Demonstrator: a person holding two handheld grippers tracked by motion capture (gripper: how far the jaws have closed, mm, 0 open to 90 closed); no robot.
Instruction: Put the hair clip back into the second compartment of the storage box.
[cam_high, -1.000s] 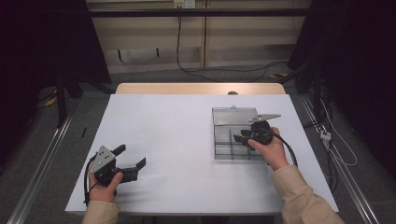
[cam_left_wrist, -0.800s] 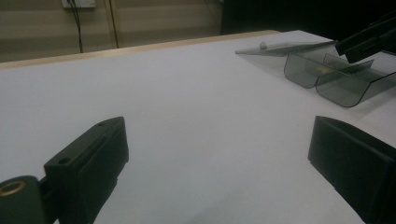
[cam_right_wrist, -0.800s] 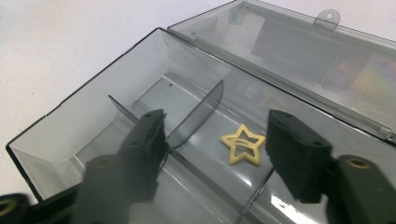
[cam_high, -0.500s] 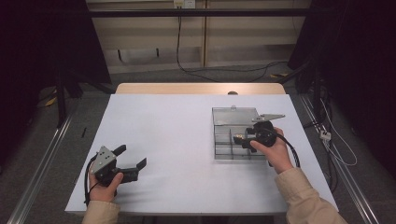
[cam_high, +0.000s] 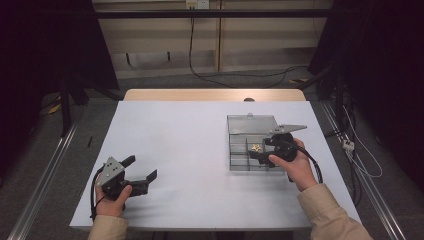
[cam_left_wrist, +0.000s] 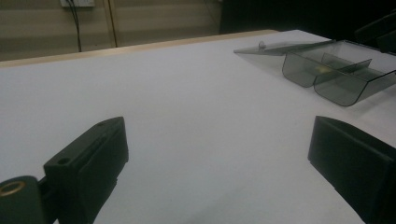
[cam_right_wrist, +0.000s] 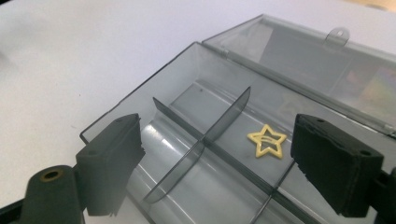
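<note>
A clear grey plastic box (cam_high: 231, 150) lies open on the right of the white table, its lid (cam_high: 252, 123) flat behind it. Dividers split it into compartments. A small yellow star (cam_right_wrist: 267, 141) lies in one of them, and the star (cam_high: 256, 148) also shows from above. My right gripper (cam_high: 259, 149) hovers over the box, open; in the right gripper view the right gripper (cam_right_wrist: 215, 135) has its jaws either side of a divider and the star. My left gripper (cam_high: 141, 168) rests open near the front left; the left gripper (cam_left_wrist: 217, 135) faces bare table, with the box (cam_left_wrist: 336, 74) far off.
The white table (cam_high: 190, 135) has a wooden strip (cam_high: 215, 95) along its far edge. Metal rails (cam_high: 45, 170) run along the floor on both sides, and cables (cam_high: 230, 75) lie behind the table.
The right gripper has shifted very slightly over the box. The left gripper has stayed put.
</note>
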